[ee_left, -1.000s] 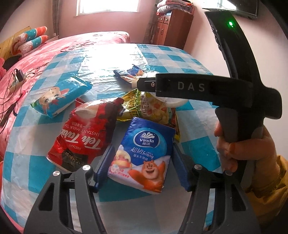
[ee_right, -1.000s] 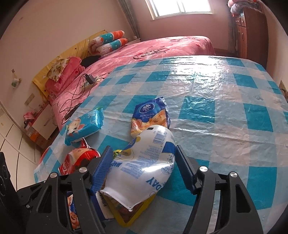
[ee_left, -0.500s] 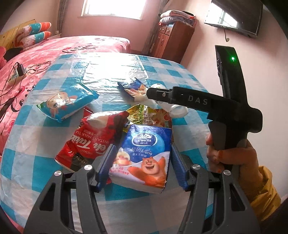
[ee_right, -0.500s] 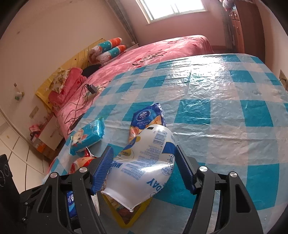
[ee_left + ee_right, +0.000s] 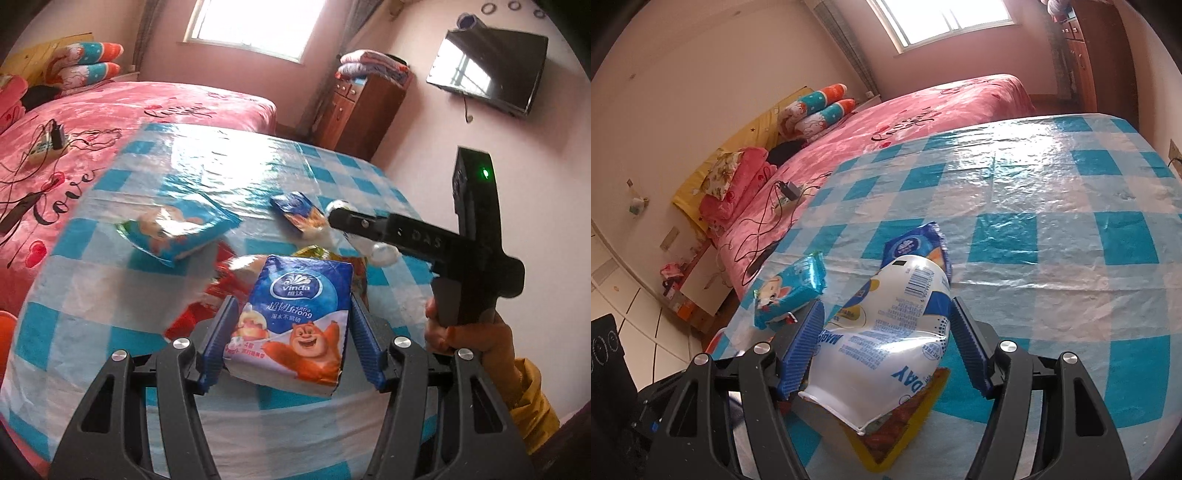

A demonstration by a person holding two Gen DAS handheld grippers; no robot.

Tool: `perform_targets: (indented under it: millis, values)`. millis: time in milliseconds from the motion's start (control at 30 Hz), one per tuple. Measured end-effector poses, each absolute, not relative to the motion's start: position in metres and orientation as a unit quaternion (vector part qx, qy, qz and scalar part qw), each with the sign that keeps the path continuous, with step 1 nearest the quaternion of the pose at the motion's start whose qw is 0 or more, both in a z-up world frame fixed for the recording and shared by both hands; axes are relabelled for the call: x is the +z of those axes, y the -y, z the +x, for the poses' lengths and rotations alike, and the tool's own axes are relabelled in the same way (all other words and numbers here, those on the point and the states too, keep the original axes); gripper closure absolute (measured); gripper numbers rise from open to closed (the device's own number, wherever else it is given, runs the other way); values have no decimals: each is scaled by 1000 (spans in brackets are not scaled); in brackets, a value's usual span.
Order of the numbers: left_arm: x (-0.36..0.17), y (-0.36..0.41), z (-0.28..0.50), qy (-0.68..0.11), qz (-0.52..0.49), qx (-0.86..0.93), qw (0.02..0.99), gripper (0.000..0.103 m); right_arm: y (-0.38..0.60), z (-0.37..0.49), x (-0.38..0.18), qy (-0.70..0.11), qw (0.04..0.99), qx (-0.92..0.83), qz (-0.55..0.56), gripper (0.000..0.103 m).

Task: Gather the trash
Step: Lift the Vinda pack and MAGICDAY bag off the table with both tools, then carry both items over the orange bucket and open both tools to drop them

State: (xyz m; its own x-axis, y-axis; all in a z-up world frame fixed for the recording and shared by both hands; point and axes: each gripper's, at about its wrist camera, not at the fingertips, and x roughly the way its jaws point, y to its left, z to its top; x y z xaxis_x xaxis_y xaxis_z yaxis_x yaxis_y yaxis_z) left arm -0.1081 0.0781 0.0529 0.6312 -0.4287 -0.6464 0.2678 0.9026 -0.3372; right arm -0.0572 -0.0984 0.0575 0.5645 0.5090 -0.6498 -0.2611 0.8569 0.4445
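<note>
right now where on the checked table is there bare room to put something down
The far half of the checked table, toward the pink bed, is bare, as is its right side. The near left corner is crowded: the cartoon tissue pack, dark blue packet, red bag and yellow wrapper cluster there.

My L wrist cam looks close down over the blue-checked plastic tablecloth (image 5: pixel 110 280) toward the wall-mounted black TV (image 5: pixel 487 66); R cam faces the pink bedspread (image 5: pixel 923 110). Both share tablecloth, bed.

— That tablecloth (image 5: pixel 1052 206) is glossy plastic, wrinkled, catching the window glare.
— The tissue pack (image 5: pixel 295 317) has shiny film too, and the white pouch (image 5: pixel 886 332) is slick.
— At ten o'clock, the bedspread (image 5: pixel 923 110) looks like soft matt cloth.
</note>
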Motion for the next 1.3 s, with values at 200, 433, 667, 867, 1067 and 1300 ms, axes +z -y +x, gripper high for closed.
perform_targets:
  millis: [200,433,667,867,1067,1300]
  values:
    - [57,-105,-111,-369,-124,-179,904,42,84,-62,63,-408,872,229,146,33]
    - [57,-140,-114,-356,-145,-156,910,42,55,-67,72,-407,869,247,136,33]
    - [52,-174,-120,-351,-166,-135,912,42,16,-72,75,-412,860,275,123,33]
    - [46,-209,-126,-347,-184,-107,914,42,-23,-76,76,-422,845,306,115,33]
    - [39,-249,-139,-343,-201,-68,915,42,-72,-84,76,-434,828,344,88,33]
    - [23,-301,-156,-346,-223,-11,911,42,-137,-95,76,-446,801,396,53,33]
